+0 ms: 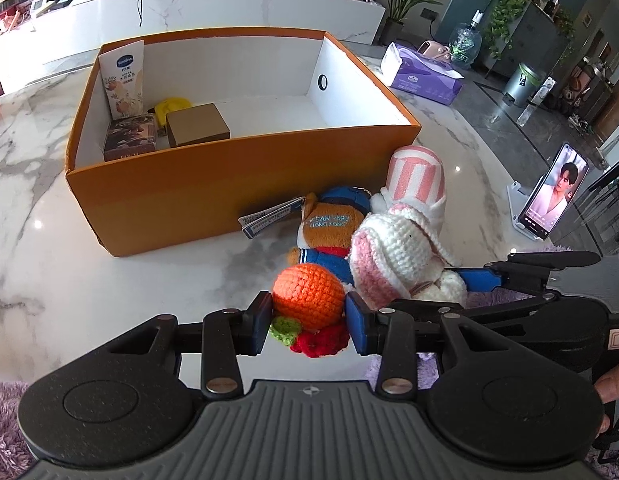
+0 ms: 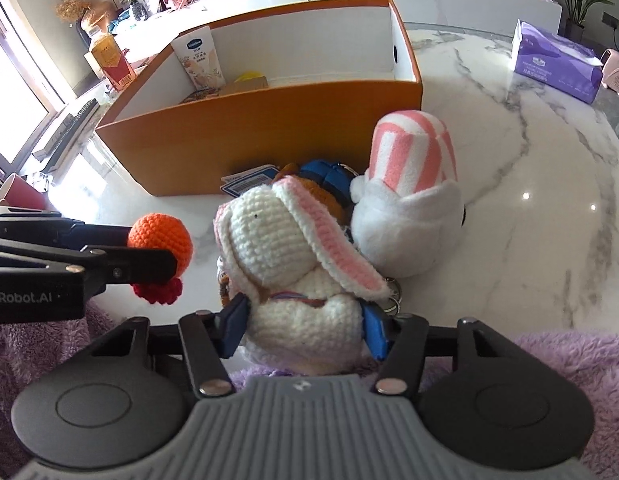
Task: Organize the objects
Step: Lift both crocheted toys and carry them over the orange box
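My left gripper is shut on an orange crochet ball toy with red and green tufts beneath, just above the marble table. My right gripper is shut on the body of a white-and-pink crochet rabbit, its blue pads pressing both sides. Behind the rabbit lie a brown plush in blue clothes and a white plush with a pink-striped hat. The open orange box stands beyond them and holds a lotion tube, a dark box and a gold box.
A purple tissue pack lies at the back right of the table. A phone on a stand is at the right edge. A purple fluffy mat covers the near edge. A white counter runs behind.
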`<state>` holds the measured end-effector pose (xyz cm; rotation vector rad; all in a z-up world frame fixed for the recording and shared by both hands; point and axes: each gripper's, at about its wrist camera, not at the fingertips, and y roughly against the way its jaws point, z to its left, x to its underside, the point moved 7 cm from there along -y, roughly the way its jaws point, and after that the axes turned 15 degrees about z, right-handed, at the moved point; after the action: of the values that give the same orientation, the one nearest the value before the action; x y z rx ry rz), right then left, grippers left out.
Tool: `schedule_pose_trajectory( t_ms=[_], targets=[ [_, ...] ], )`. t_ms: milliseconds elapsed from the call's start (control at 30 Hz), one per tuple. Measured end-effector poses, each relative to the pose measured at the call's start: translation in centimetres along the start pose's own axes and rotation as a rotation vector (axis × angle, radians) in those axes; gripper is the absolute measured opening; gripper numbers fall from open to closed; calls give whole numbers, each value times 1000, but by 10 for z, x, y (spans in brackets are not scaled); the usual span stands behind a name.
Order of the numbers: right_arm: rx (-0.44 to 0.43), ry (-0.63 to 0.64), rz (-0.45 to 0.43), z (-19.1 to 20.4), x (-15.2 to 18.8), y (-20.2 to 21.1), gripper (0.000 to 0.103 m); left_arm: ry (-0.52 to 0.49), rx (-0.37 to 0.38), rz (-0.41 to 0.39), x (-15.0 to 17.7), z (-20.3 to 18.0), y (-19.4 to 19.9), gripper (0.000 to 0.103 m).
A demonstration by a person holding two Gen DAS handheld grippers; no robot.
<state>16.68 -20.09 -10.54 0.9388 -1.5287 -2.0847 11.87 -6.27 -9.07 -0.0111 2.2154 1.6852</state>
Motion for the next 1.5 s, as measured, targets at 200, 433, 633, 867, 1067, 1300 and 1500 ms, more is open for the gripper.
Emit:
schedule_pose_trajectory(
  t_ms=[200,433,633,867,1067,1300,1500],
  targets=[
    [21,23,-67,9,-5,30,59,11,-2,-37,-1,4,13,46],
    [-13,14,-188,16,-29,75,59,19,-13,-104,-13,9,35,46],
    [-13,44,-262,23,-61,95,59,3,-31,-154,-29,12,49,46],
    [-25,59,-293,26,-109,101,59,-9,-49,-208,-57,21,63,46],
    [-50,0,-275,10,-154,90,60,13,-53,-237,-89,39,66,46],
    [25,-48,-160,-8,-188,39,60,8,-17,-206,-116,47,48,46],
    [74,-100,-20,-25,-189,-9,60,-2,40,-137,-132,47,11,46]
  ],
)
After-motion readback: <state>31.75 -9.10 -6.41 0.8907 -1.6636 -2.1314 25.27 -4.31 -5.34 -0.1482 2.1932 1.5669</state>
